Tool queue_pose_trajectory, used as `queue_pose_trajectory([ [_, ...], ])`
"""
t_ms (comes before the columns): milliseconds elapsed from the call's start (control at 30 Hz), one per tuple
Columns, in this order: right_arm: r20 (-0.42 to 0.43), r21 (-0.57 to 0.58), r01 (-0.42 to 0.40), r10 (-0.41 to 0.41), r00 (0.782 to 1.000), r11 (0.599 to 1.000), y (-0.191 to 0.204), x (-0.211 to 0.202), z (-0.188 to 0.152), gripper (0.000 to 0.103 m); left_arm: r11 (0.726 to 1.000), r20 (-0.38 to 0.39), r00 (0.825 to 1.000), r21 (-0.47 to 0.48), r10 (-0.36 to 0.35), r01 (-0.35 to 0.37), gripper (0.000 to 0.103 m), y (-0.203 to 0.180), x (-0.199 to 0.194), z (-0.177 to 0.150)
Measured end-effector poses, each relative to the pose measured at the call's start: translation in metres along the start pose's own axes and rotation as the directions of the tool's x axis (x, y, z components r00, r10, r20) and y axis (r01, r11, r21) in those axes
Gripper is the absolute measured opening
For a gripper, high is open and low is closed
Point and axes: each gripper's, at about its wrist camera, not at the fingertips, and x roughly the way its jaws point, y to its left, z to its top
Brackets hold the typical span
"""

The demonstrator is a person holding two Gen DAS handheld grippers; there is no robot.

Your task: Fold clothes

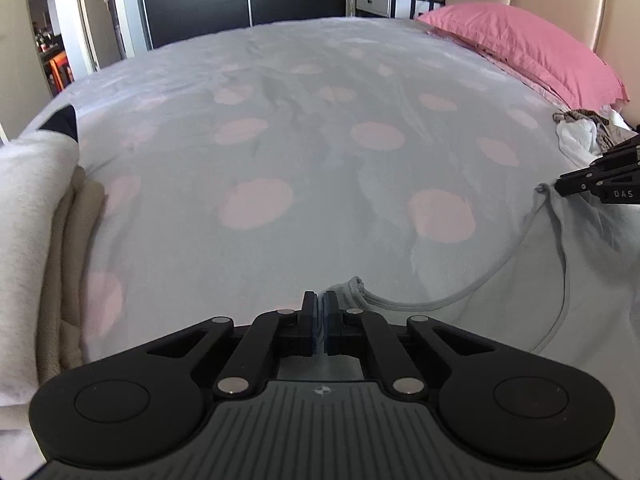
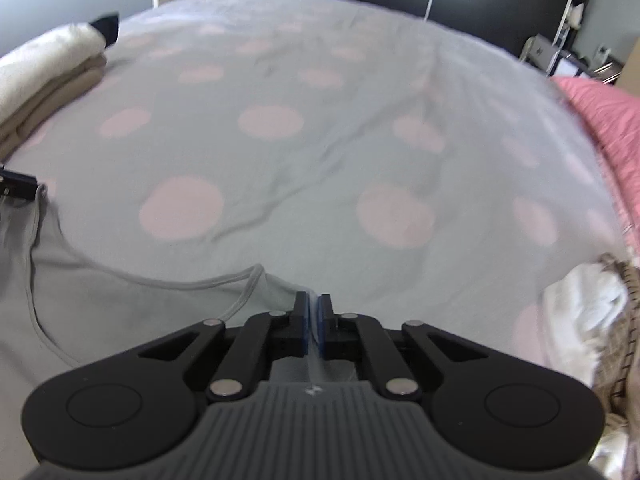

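A light grey top (image 1: pixel 500 312) with a scooped neckline lies on the bed, stretched between my two grippers. My left gripper (image 1: pixel 320 304) is shut on one shoulder of the grey top. My right gripper (image 2: pixel 314 304) is shut on the other shoulder of the grey top (image 2: pixel 100 312). The neckline hangs in a curve between them. The right gripper also shows at the right edge of the left wrist view (image 1: pixel 560 186). The left gripper's tip shows at the left edge of the right wrist view (image 2: pixel 24 182).
The bed cover (image 1: pixel 304 168) is grey with pink dots. A stack of folded white and beige clothes (image 1: pixel 36 240) lies at the left. A pile of unfolded clothes (image 2: pixel 592 312) lies at the right. A pink pillow (image 1: pixel 532 52) rests against the headboard.
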Motion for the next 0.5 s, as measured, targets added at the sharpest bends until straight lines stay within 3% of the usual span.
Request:
queue_pose_trajectory([
  [100, 0.056, 0.033, 0.041, -0.043, 0.997, 0.999, -0.008, -0.014, 0.017, 0.004, 0.998, 0.040, 0.998, 0.021, 0.057, -0.058, 0.001, -0.002, -0.006, 0.024],
  [200, 0.061, 0.039, 0.093, -0.095, 0.994, 0.995, -0.010, -0.008, 0.034, 0.004, 0.994, 0.038, 0.994, 0.031, 0.105, -0.106, 0.001, -0.006, 0.008, 0.044],
  [333, 0.015, 0.046, 0.157, -0.157, 0.987, 0.987, -0.012, 0.021, 0.043, 0.003, 0.988, -0.004, 0.989, 0.048, 0.150, -0.150, 0.001, -0.013, 0.042, 0.055],
  [500, -0.065, 0.058, 0.176, -0.172, 0.983, 0.983, -0.019, 0.059, 0.037, 0.004, 0.988, -0.059, 0.988, 0.062, 0.144, -0.140, 0.001, -0.016, 0.073, 0.047],
])
